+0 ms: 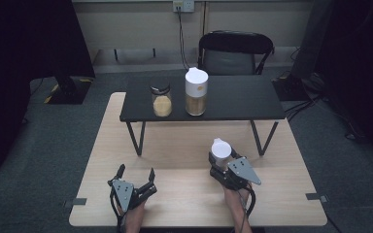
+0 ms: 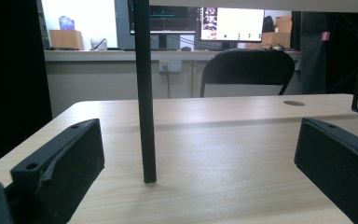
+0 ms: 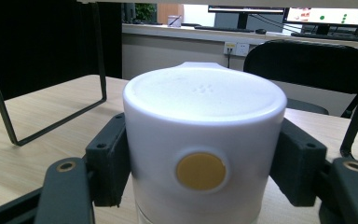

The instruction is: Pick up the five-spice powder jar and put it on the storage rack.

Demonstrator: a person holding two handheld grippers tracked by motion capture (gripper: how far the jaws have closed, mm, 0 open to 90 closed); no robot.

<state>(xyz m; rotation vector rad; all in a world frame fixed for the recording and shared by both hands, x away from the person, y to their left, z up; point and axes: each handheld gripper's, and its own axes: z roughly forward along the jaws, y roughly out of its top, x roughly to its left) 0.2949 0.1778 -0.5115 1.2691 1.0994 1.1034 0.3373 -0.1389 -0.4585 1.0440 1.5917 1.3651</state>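
A white-lidded container [image 1: 220, 149] with a yellow dot [image 3: 200, 171] on its lid stands on the wooden table [image 1: 184, 145], and my right gripper [image 1: 223, 162] is shut on it, one jaw against each side of the lid [image 3: 204, 135]. My left gripper [image 1: 136, 174] rests open near the table's front left, with nothing between its jaws [image 2: 200, 158]. On the black shelf [image 1: 233, 99] behind stand a second white-lidded container [image 1: 195, 92] filled with brownish grains and a small glass jar [image 1: 161, 99] with a black lid holding yellow grains.
The black shelf stands on thin metal legs [image 2: 145, 93], one straight ahead of the left gripper. A black chair [image 1: 235, 53] sits behind the table. Dark stands and cables flank the table on the floor.
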